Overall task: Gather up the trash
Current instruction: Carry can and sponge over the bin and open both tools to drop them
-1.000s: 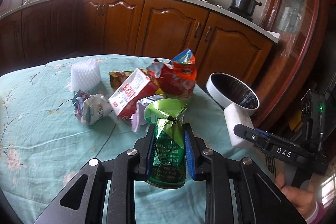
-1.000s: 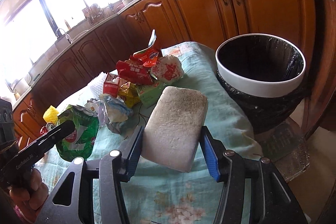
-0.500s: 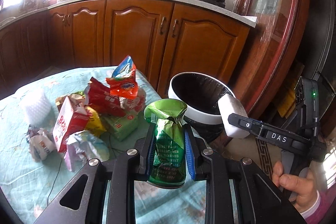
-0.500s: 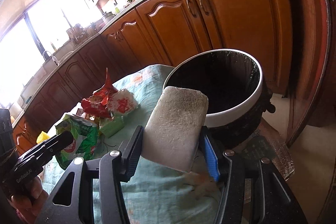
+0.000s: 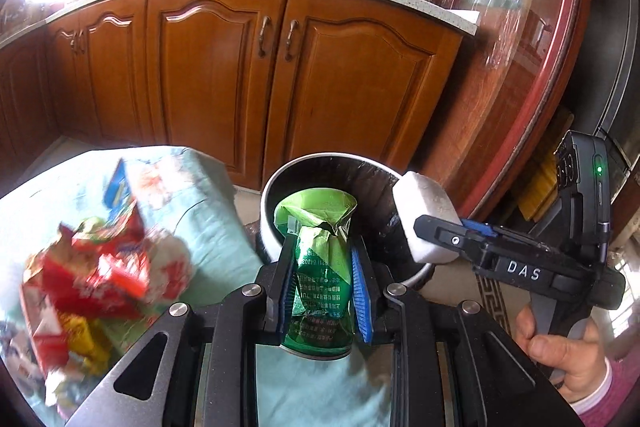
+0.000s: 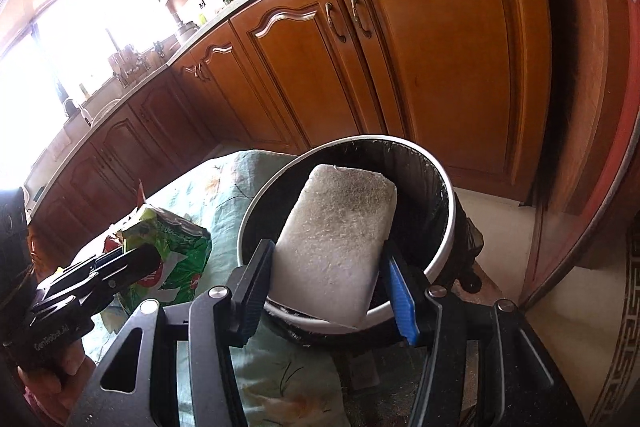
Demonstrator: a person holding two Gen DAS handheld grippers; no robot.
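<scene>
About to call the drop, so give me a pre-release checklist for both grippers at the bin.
1. Left gripper clamped on green wrapper: ok.
2. Right gripper clamped on white foam block: ok.
3. Foam block in front of the bin opening: ok.
4. Green wrapper past the rim: cannot tell; its top overlaps the opening, its base looks over the tablecloth.
5. Bin has a black liner: ok.
6. Grippers apart from each other: ok.
</scene>
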